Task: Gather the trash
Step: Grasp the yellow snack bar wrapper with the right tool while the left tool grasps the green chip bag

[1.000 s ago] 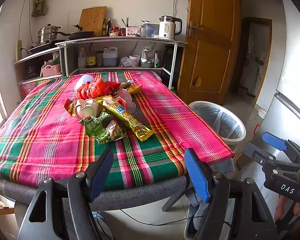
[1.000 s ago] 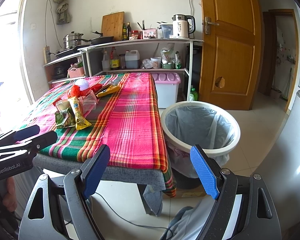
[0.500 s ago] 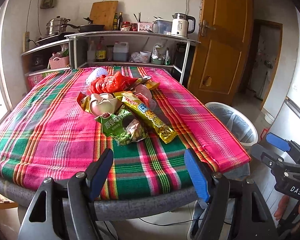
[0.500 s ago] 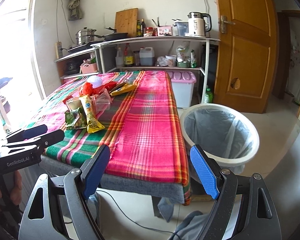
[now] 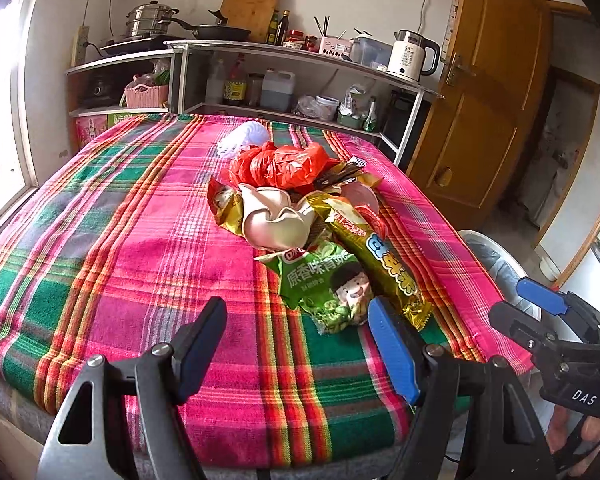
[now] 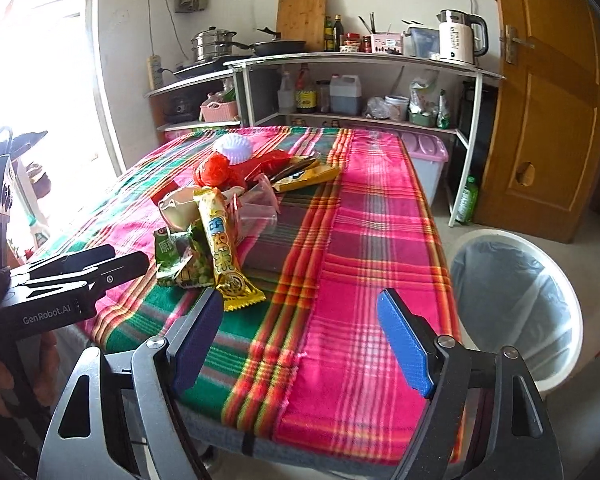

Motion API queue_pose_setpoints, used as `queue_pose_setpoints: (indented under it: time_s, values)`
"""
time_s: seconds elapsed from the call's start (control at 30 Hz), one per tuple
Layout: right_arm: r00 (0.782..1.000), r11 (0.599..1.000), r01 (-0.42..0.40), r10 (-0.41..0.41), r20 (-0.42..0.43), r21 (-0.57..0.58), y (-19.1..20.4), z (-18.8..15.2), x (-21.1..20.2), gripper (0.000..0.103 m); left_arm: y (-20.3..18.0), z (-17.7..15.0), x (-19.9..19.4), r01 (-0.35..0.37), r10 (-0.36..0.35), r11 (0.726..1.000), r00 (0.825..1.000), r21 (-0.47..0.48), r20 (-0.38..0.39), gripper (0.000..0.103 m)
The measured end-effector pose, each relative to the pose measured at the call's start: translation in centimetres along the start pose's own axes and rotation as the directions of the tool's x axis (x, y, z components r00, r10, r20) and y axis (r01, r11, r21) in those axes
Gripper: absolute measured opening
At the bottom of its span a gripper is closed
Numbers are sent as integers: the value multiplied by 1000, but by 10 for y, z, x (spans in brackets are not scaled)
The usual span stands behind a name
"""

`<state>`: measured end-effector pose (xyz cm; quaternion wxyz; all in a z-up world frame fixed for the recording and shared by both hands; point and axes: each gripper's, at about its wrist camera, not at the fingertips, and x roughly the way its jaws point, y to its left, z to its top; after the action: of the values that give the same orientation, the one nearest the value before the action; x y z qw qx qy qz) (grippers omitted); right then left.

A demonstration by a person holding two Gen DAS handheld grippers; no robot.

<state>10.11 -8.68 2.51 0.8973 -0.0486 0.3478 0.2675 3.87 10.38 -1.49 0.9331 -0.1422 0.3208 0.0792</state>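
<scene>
Both grippers have come closer to the table than a second ago: the left gripper [image 5: 298, 342] now hangs with wide, empty jaws over the checked cloth [image 5: 100, 264], just before the green snack bag [image 5: 328, 286]. The right gripper [image 6: 300, 338] holds nothing and its jaws are starting to close a little. The trash pile [image 6: 224, 208] lies untouched in the middle of the table and the bin [image 6: 518, 304] stands beside it, so I think the first pick is near.

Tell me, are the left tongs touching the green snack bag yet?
Apart. The right wrist view shows the left tongs short of the green snack bag, with striped cloth visible between them; in the left wrist view the tongs stand open, holding nothing.
</scene>
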Motion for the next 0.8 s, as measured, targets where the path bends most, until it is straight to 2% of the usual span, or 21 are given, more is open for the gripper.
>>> queue_pose_setpoints:
  time_s: [0.13,0.37,0.43,0.47,0.53,0.63,0.8]
  values:
    - [999,999,-40,39,-26,-37,15,10,21,63,10,5,4,14,-14,1000,1000,-26,-3,75]
    - [989,990,-116,108,-99,-75,33,24,59,51,22,11,9,38,-38,998,999,-57,-7,75]
    - [986,988,-128,117,-120,-83,36,25,67,40,26,13,11,43,-43,997,999,-64,-9,75]
    - [984,988,-130,118,-131,-86,38,25,71,38,26,13,12,47,-48,997,999,-66,-10,75]
    - [982,987,-135,122,-145,-83,37,25,77,27,27,14,14,58,-59,996,998,-73,-13,75]
    - [980,988,-139,127,-151,-69,34,24,78,18,27,16,18,83,-85,993,996,-88,-23,75]
    - [983,990,-132,125,-131,-47,25,23,65,14,22,19,29,109,-115,988,992,-109,-53,75]
